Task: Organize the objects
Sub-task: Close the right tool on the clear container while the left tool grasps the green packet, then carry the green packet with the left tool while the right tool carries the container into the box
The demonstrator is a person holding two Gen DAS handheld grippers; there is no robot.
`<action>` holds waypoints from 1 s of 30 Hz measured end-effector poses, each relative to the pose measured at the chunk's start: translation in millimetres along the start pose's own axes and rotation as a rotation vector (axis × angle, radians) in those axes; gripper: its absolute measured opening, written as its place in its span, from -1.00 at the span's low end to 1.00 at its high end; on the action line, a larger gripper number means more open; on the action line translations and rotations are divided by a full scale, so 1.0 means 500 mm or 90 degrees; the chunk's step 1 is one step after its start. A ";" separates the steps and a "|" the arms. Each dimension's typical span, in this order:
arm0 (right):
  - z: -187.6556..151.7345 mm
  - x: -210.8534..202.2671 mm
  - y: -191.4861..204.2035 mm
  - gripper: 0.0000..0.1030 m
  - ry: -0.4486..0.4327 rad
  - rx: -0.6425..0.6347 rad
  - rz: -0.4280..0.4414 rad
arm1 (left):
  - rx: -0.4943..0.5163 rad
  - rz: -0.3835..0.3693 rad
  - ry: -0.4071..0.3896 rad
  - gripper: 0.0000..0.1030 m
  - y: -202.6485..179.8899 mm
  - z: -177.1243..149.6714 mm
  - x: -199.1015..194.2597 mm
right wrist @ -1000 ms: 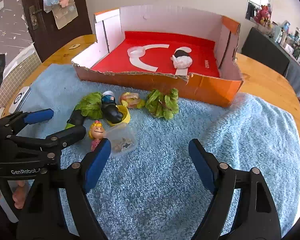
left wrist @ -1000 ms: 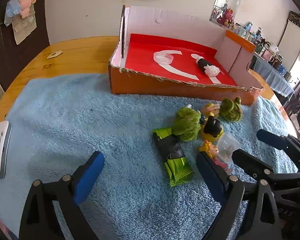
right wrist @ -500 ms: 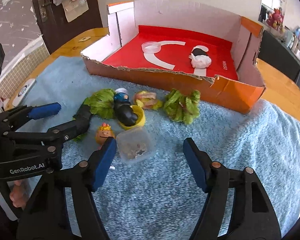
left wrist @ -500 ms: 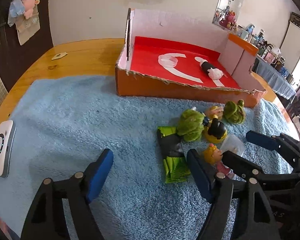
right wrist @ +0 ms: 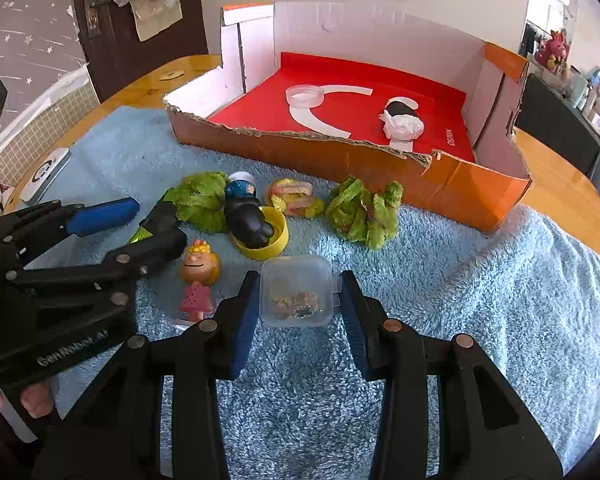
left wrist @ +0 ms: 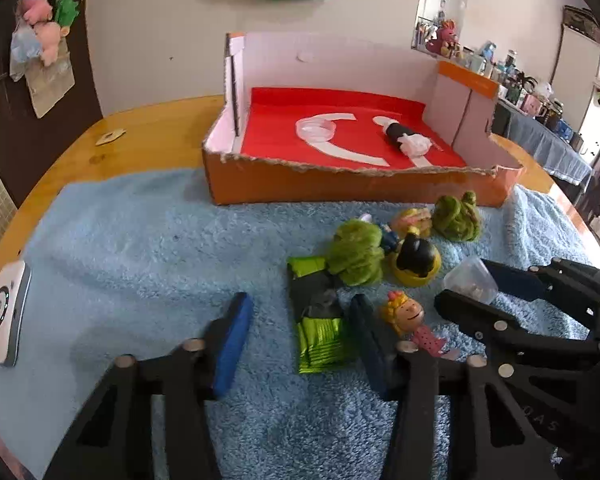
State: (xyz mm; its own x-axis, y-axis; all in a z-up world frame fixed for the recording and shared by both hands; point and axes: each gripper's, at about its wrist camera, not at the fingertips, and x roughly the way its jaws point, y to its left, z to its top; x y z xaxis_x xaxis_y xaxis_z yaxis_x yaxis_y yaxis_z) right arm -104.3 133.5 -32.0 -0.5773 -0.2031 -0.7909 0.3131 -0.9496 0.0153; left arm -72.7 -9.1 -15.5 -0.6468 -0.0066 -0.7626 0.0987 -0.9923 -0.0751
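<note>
Small toys lie on a blue towel (right wrist: 480, 320) before an orange cardboard box (right wrist: 340, 156) with a red floor. My right gripper (right wrist: 298, 300) is open, its pads on either side of a small clear plastic container (right wrist: 296, 292), close to its walls. My left gripper (left wrist: 300, 324) is open around a black and green foil packet (left wrist: 320, 320). A blonde doll figure (right wrist: 198, 276) lies between the grippers. Nearby are a black figure in a yellow cup (right wrist: 256, 228), green fuzzy toys (right wrist: 364, 212) and a toy sandwich (right wrist: 294, 196).
Inside the box lie a clear lid (right wrist: 305, 96) and a black and white item (right wrist: 402, 120). A white device (left wrist: 6, 316) lies at the towel's left edge. The wooden table (left wrist: 140, 132) extends behind the towel.
Both grippers moved forward and down. The right one now straddles the clear container and has narrowed. The left one now straddles the foil packet.
</note>
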 end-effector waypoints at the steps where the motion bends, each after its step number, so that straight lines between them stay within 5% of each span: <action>1: 0.001 -0.001 -0.002 -0.27 0.002 0.003 0.002 | -0.005 -0.005 0.001 -0.28 0.002 0.003 0.001; 4: 0.001 -0.005 -0.015 -0.27 0.002 0.027 0.016 | -0.011 -0.017 0.003 -0.52 0.006 0.004 0.001; 30: 0.001 -0.058 -0.015 -0.27 -0.026 0.096 0.048 | -0.017 -0.074 -0.009 -0.53 0.013 0.013 -0.052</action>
State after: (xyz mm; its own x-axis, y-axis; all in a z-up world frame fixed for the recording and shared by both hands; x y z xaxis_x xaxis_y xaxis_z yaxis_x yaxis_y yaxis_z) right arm -90.1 146.4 -9.0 -0.5881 -0.2816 -0.7582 0.2412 -0.9558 0.1680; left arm -60.1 -16.3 7.8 -0.6662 0.1063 -0.7382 0.0424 -0.9828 -0.1798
